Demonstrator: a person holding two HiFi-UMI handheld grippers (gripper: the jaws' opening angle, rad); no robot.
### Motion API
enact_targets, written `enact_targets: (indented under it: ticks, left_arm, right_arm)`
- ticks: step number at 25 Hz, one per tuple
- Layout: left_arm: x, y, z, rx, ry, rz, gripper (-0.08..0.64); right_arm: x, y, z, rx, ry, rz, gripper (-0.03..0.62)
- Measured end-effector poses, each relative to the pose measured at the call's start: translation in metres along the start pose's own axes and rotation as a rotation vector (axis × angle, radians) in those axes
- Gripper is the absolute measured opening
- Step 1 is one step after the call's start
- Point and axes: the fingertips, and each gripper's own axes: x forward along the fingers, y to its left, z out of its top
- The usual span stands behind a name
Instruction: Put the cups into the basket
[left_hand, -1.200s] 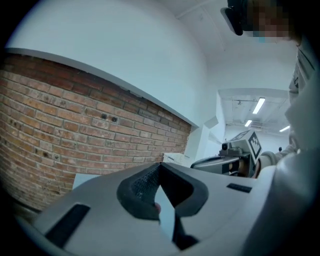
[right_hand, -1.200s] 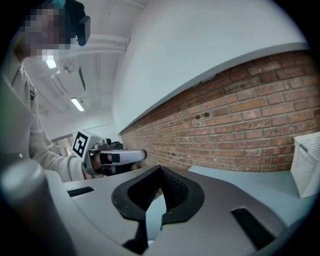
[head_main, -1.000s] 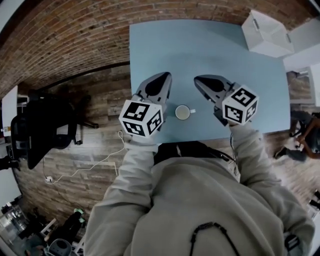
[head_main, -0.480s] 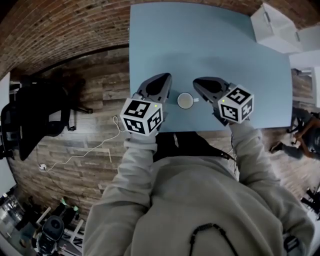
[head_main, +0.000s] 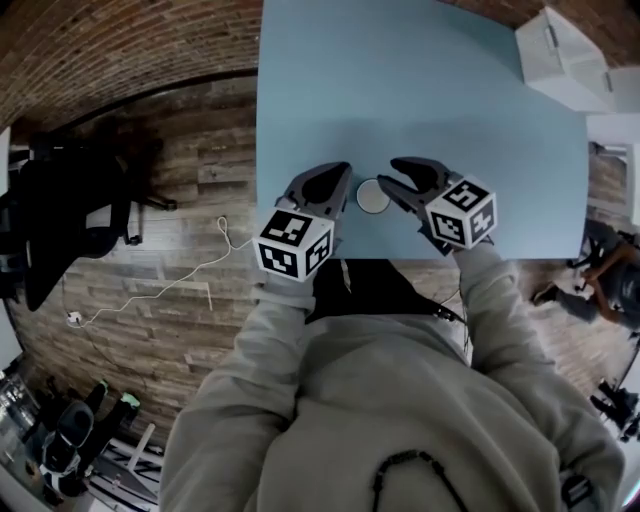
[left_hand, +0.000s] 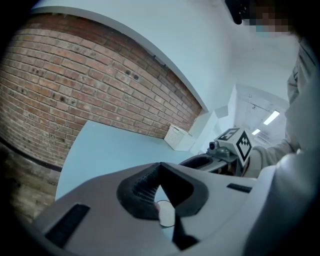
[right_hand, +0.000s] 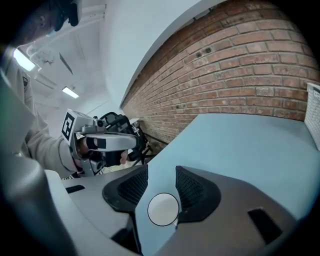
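A white cup (head_main: 373, 196) stands near the front edge of the light blue table (head_main: 420, 90). My left gripper (head_main: 340, 172) hovers just left of the cup with its tips touching, shut on nothing. In the left gripper view the cup (left_hand: 166, 214) shows below the closed pads (left_hand: 145, 182). My right gripper (head_main: 398, 166) is just right of the cup. Its jaws have just been opening and stand apart. The cup (right_hand: 163, 209) shows low in the gap, and the pads (right_hand: 192, 192) do not press on it. The white basket (head_main: 565, 58) sits at the table's far right corner.
A brick wall (left_hand: 75, 75) runs behind the table. A black chair (head_main: 70, 215) and a white cable (head_main: 190, 280) are on the wooden floor to the left. The basket (left_hand: 176, 137) also shows far off in the left gripper view.
Both grippers have come down and drawn in beside the cup, one on each side. The right jaws, shut before, now stand apart.
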Motion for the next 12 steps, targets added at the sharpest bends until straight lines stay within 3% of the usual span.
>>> enact_targets:
  ticks: [5,12]
  left_arm:
    - [0.002,0.004,-0.021,-0.034,0.03,0.002,-0.003]
    - [0.007,0.017,-0.031,-0.055,0.046,0.007,-0.003]
  right_arm:
    - [0.017,0.0,-0.023,0.012,0.069,0.03,0.184]
    - [0.034,-0.012,-0.057,-0.011,0.177,0.001,0.216]
